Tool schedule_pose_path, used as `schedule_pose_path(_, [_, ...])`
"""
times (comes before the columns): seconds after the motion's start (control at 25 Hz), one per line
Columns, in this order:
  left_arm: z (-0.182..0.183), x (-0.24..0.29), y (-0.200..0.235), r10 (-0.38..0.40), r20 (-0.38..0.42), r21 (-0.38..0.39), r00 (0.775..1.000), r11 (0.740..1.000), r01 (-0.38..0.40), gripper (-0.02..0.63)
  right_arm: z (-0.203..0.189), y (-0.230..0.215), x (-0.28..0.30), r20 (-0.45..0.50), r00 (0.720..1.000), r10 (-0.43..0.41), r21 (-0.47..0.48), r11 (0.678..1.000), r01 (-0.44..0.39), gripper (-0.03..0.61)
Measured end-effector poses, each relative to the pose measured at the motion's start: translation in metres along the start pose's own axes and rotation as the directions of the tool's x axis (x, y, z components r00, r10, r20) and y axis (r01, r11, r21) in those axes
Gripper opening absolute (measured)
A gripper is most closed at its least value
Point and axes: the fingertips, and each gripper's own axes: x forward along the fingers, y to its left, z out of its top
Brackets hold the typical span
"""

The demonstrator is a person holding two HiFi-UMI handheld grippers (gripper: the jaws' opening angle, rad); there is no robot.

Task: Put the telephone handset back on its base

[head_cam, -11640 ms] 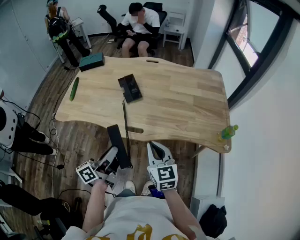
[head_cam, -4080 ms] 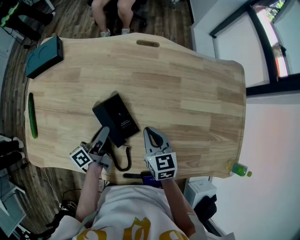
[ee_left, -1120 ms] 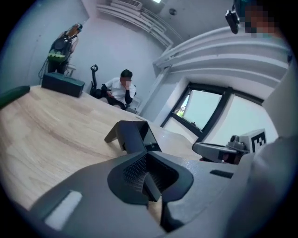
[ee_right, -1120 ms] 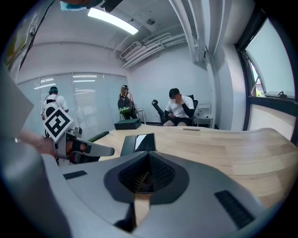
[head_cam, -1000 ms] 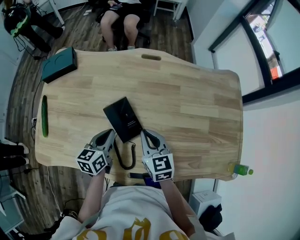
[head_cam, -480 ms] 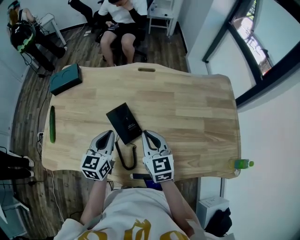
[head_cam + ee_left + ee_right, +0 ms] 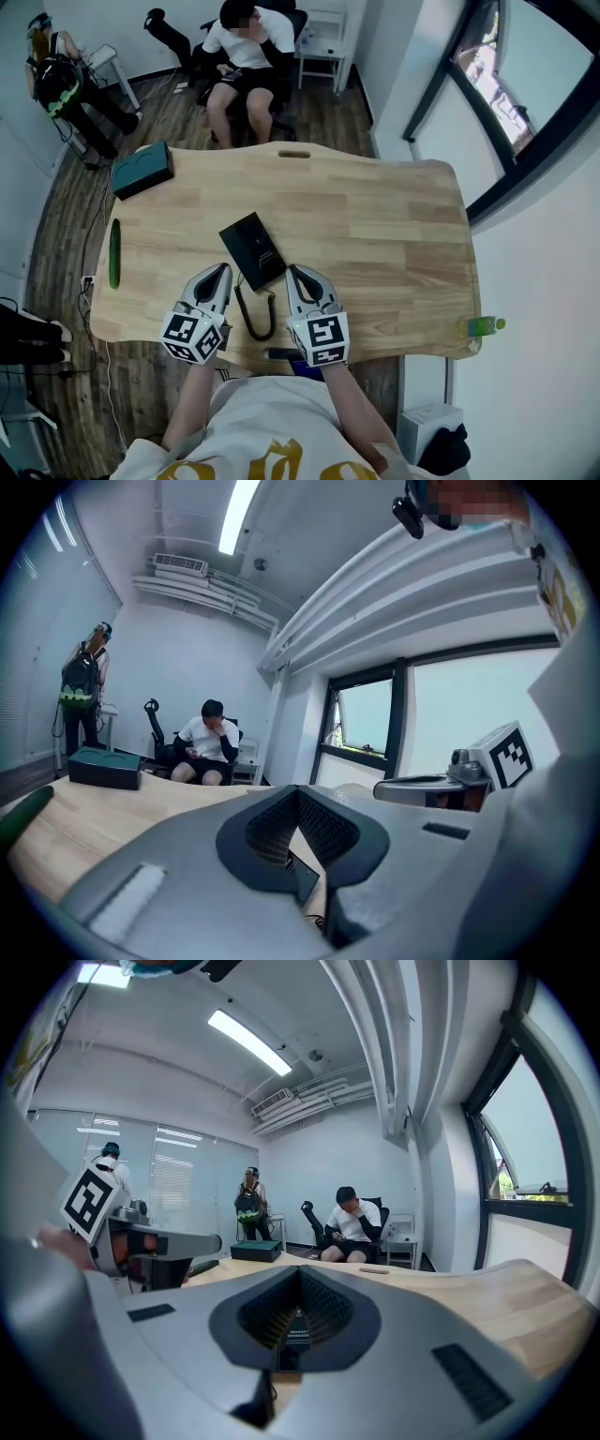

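Telephone: black flat rectangular telephone [image 7: 252, 250], flat on the light wooden table [image 7: 375, 234], just beyond both grippers.
Long axis: runs away from the person, far end leaning left.
Cord: black curly cord [image 7: 255, 317] loops off its near end.
Left gripper [image 7: 222, 270]: jaws together, empty.
Right gripper [image 7: 292, 271]: jaws together, empty.

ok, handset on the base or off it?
On, it seems: the telephone reads as one black block on the table, nothing lifted off it. Both the left gripper and right gripper are shut, empty.

Telephone [image 7: 251, 248]: small label, print too small to read
Shirt [image 7: 272, 461]: yellow lettering, cut off, unreadable
Marker cubes [image 7: 193, 337]: black-and-white square patterns, no readable characters
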Motion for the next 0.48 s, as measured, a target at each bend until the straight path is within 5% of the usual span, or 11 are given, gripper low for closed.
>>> schedule_pose_path(0.48, [0.002,-0.011,0.006,0.079,0.001,0.021,0.997,0.997,-0.079,0.003,-0.004,-0.001,-0.012,-0.030,0.999,-0.012,-0.019,1.000,0.012,0.005])
